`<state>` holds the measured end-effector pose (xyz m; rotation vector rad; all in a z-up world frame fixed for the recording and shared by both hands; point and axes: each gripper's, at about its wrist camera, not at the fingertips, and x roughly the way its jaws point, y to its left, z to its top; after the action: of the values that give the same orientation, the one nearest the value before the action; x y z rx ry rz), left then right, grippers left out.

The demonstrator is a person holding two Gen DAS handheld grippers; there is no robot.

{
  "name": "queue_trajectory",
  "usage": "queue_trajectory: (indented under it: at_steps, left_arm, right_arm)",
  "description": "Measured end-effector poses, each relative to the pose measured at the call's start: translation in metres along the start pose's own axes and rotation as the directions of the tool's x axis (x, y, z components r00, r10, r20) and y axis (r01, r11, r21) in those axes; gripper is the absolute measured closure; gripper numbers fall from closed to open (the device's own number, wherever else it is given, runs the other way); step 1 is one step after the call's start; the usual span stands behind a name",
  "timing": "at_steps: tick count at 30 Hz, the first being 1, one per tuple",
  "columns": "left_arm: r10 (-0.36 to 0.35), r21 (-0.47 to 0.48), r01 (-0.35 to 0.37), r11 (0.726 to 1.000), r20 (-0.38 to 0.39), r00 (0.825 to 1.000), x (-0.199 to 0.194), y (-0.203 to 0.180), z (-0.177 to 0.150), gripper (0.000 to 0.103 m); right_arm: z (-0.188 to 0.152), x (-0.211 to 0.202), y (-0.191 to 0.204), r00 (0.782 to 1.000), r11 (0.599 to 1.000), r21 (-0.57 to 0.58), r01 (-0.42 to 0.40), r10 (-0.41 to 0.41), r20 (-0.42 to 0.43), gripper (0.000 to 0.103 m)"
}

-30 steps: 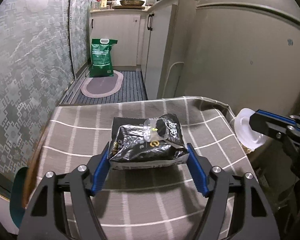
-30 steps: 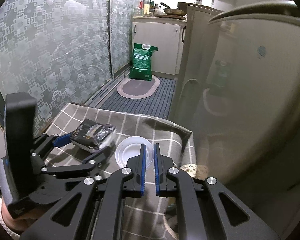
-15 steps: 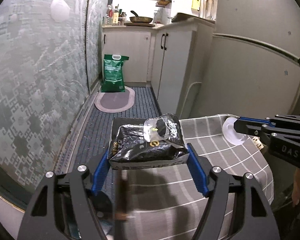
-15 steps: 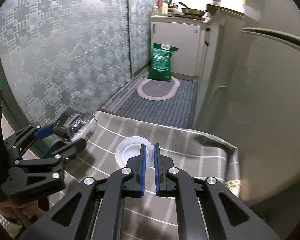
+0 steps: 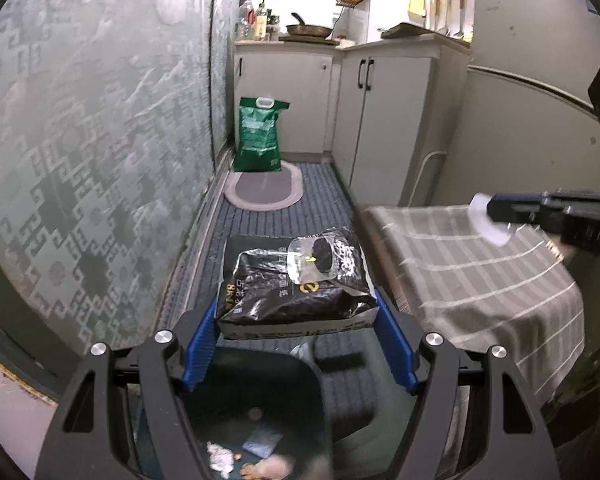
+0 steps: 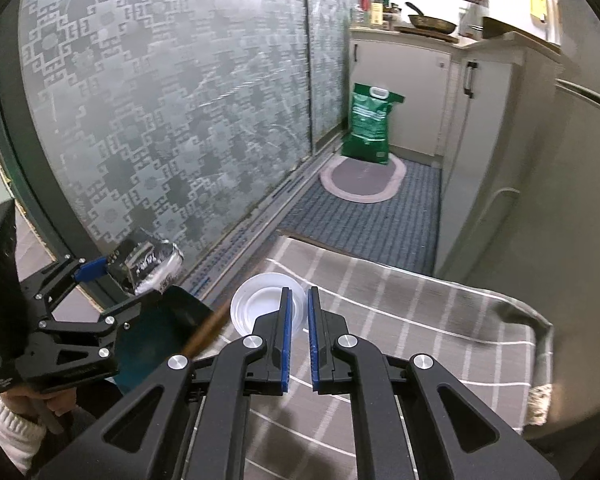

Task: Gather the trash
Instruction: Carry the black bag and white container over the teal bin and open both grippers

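My left gripper (image 5: 298, 344) is shut on a crumpled black snack bag (image 5: 296, 280) with a clear plastic cup (image 5: 312, 260) lying on top. It holds the bag off the table's left edge, above a dark green trash bin (image 5: 256, 412) that has scraps inside. The left gripper also shows in the right wrist view (image 6: 112, 276), over the bin (image 6: 160, 328). My right gripper (image 6: 298, 312) is shut on the rim of a white plastic lid (image 6: 256, 304), above the checked tablecloth (image 6: 400, 320). The lid shows in the left wrist view (image 5: 484, 220).
A frosted patterned glass door (image 6: 160, 100) runs along the left. A green sack (image 5: 260, 136) and an oval mat (image 5: 264, 190) lie on the ribbed floor. White cabinets (image 5: 384, 120) and a fridge (image 5: 532, 136) stand on the right.
My left gripper has carried the black bag leftward off the table to above the bin. My right gripper has moved left with the white lid towards the table's left edge.
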<state>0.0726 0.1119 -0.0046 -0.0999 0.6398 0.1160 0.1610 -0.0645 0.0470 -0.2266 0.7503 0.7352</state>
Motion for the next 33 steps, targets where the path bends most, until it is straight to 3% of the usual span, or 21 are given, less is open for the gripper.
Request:
queue_trajectory:
  at_steps: [14, 24, 33]
  left_arm:
    - [0.001, 0.035, 0.005, 0.999, -0.164, 0.986, 0.01, 0.052, -0.052, 0.029]
    - [0.018, 0.098, 0.011, 0.995, -0.294, 0.956, 0.024, 0.066, -0.081, 0.028]
    - [0.031, 0.1, 0.002, 0.995, -0.332, 0.943, 0.024, 0.081, -0.094, 0.024]
  right_arm:
    - [0.015, 0.037, 0.064, 0.993, 0.993, -0.054, -0.103, 0.1, -0.057, 0.096]
    - [0.012, 0.062, 0.102, 0.984, 0.984, -0.102, -0.147, 0.134, -0.12, 0.096]
    - [0.006, 0.086, 0.136, 0.972, 0.975, -0.139, -0.174, 0.147, -0.184, 0.096]
